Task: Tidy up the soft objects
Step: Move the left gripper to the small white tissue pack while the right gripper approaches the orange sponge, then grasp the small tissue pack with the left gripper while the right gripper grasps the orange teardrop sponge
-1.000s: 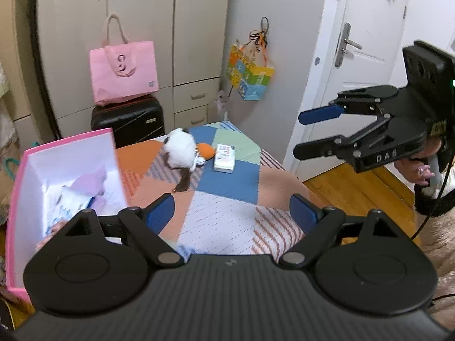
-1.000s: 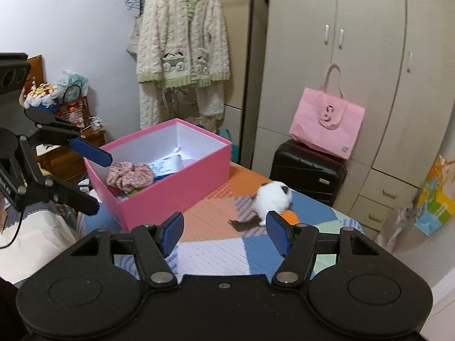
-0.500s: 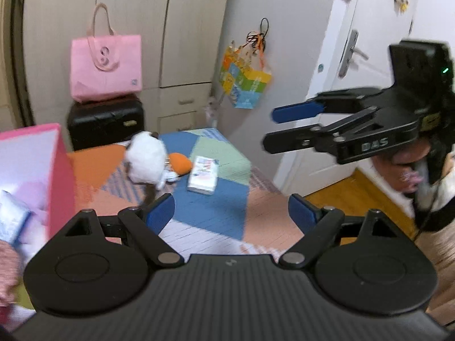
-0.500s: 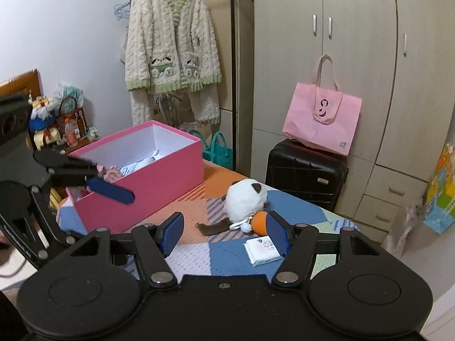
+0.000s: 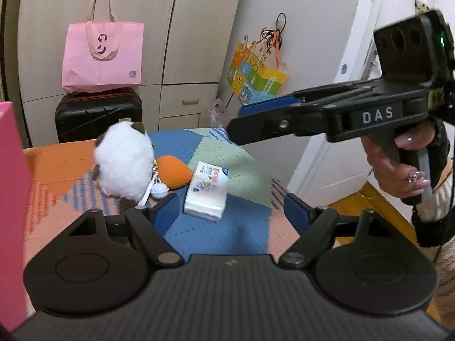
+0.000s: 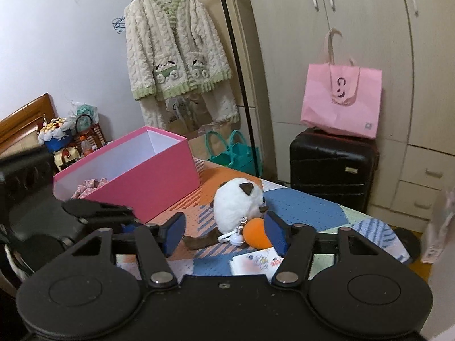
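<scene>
Both hand-held grippers, left point(image 5: 230, 209) and right point(image 6: 224, 231), have swung from the pink box point(image 6: 148, 176) toward the plush toy point(image 6: 237, 206) just ahead, jaws apart and empty, probably the next pickup.

A cream wardrobe point(image 6: 355, 42) lines the bedroom's far wall, a black suitcase point(image 6: 331, 167) at its foot with a pink bag point(image 6: 341, 102) on top. Left of the wardrobe, a fleecy jacket point(image 6: 173, 51) hangs on a white wall point(image 6: 57, 42). Right of it stands a white door point(image 5: 355, 99) over wood floor point(image 5: 366, 199).
</scene>
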The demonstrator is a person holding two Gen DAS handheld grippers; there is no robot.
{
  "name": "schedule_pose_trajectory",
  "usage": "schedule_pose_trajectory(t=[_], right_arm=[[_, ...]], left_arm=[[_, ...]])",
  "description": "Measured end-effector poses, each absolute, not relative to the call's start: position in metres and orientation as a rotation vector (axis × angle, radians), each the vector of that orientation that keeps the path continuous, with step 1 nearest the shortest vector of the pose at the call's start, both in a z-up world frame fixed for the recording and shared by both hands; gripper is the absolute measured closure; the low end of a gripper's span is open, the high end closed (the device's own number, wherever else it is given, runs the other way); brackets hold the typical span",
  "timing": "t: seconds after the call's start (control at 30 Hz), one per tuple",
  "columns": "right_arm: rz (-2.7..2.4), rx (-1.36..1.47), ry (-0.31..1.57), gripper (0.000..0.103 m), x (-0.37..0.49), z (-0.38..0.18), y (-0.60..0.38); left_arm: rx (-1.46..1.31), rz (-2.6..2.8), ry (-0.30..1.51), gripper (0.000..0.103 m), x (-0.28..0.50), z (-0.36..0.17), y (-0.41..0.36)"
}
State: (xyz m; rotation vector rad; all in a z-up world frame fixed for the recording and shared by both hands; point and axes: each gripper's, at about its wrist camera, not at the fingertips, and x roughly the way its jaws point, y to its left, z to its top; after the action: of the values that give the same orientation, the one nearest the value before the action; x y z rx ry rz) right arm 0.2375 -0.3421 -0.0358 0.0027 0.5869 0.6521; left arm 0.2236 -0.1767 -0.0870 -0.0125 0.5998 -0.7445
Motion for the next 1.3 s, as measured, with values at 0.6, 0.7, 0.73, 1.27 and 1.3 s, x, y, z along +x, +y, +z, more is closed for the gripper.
schedule_pose_trajectory(t=[0.6, 0.7, 0.73, 1.27, 1.3], right_arm=[[0.828, -0.146, 0.713, 0.067, 0.325, -0.097, -0.336], [0.834, -0.17, 0.731, 0.062, 0.332, -0.101, -0.331], [0.834, -0.178, 0.736, 0.059, 0.334, -0.103, -0.33], [0.811, -0.046, 0.747, 0.058, 0.342, -0.111, -0.345], [0.802, -0.032, 0.743, 0.058, 0.34, -0.11, -0.347]], left_arm=[[0.142, -0.608, 0.646, 0.041, 0.262, -0.121, -0.234], [0.16, -0.611, 0.627, 0.041, 0.263, -0.121, -0.239], [0.169, -0.624, 0.625, 0.041, 0.263, -0.122, -0.241], [0.242, -0.59, 0.602, 0.064, 0.259, -0.124, -0.254], [0.236, -0.592, 0.602, 0.064, 0.257, -0.123, -0.253]])
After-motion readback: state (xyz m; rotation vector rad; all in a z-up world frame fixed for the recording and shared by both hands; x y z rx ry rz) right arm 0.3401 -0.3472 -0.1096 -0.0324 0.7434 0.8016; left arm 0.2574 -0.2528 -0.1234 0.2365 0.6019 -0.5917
